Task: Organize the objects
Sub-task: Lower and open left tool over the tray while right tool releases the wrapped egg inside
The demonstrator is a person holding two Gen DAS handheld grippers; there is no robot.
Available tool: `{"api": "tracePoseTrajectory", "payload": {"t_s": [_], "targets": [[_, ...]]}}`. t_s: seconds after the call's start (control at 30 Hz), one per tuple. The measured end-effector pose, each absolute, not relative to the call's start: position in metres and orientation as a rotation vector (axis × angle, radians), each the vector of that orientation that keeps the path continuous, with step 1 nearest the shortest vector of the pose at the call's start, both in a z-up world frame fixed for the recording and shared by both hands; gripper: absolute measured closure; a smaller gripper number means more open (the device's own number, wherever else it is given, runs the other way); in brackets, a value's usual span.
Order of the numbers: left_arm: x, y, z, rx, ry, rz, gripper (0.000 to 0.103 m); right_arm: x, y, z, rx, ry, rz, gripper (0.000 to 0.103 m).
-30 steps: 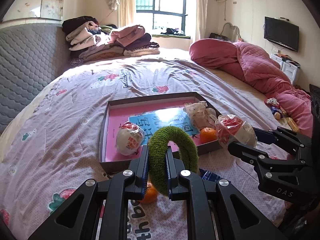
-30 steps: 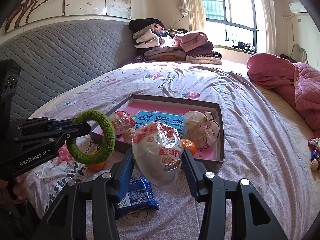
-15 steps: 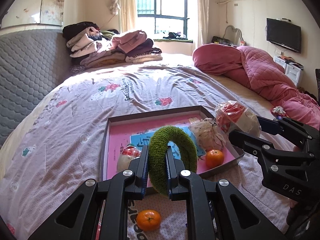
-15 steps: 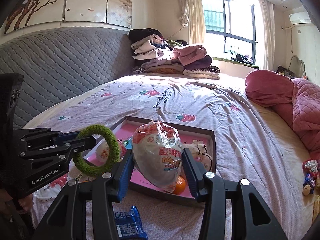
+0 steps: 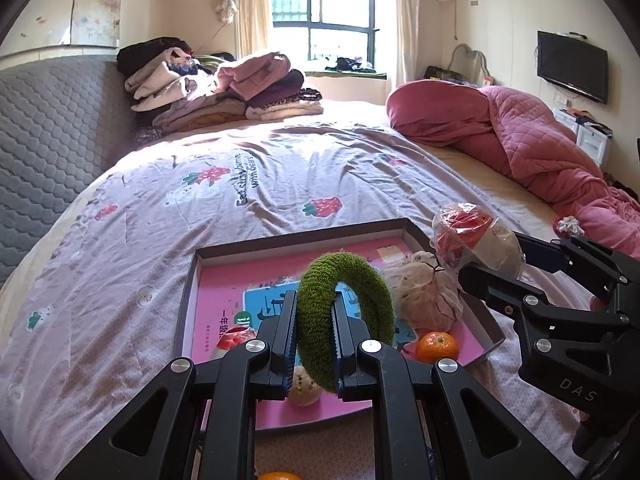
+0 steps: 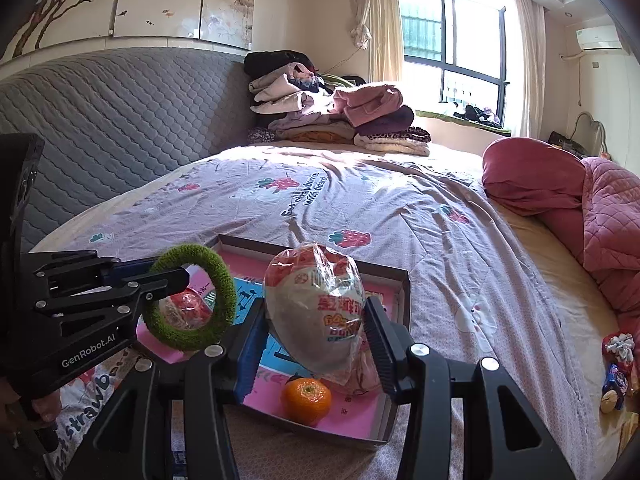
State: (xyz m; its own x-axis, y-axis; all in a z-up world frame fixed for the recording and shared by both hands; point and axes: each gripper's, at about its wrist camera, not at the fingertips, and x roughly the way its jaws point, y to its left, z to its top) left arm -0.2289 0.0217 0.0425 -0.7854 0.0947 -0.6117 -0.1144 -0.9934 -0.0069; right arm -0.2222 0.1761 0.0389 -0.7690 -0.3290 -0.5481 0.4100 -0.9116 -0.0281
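Observation:
My left gripper [image 5: 314, 334] is shut on a fuzzy green ring [image 5: 344, 316] and holds it above the near part of a shallow cardboard box with a pink floor [image 5: 224, 304]. My right gripper [image 6: 314, 322] is shut on a plastic-wrapped bun [image 6: 316, 312] and holds it above the box [image 6: 404, 300]; the bun also shows in the left wrist view [image 5: 472, 240]. In the box lie a white wrapped bundle [image 5: 424, 296], an orange [image 6: 307, 398], another wrapped bun [image 6: 186, 308] and a small beige ball [image 5: 305, 386].
A second orange [image 5: 280, 476] lies on the bedspread at the near edge. A stack of folded clothes [image 5: 224, 88] sits at the head of the bed. A pink quilt [image 5: 520, 144] is bunched at the right. Small toys [image 6: 618, 364] lie at the bed's right side.
Both grippers have risen and moved forward over the box with their loads still held. The blue snack packet and the loose orange have slid out of view below.

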Motion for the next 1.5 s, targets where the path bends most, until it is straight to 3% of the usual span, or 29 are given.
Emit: {"api": "tracePoseTrajectory", "payload": {"t_s": [0.8, 1.5], "targets": [[-0.276, 0.045, -0.018, -1.184, 0.064, 2.761, 0.088, -0.277, 0.183, -0.018, 0.965, 0.271, -2.612, 0.055], [-0.277, 0.043, -0.032, -1.243, 0.07, 2.756, 0.084, -0.283, 0.183, -0.038, 1.074, 0.262, -2.604, 0.054]]}}
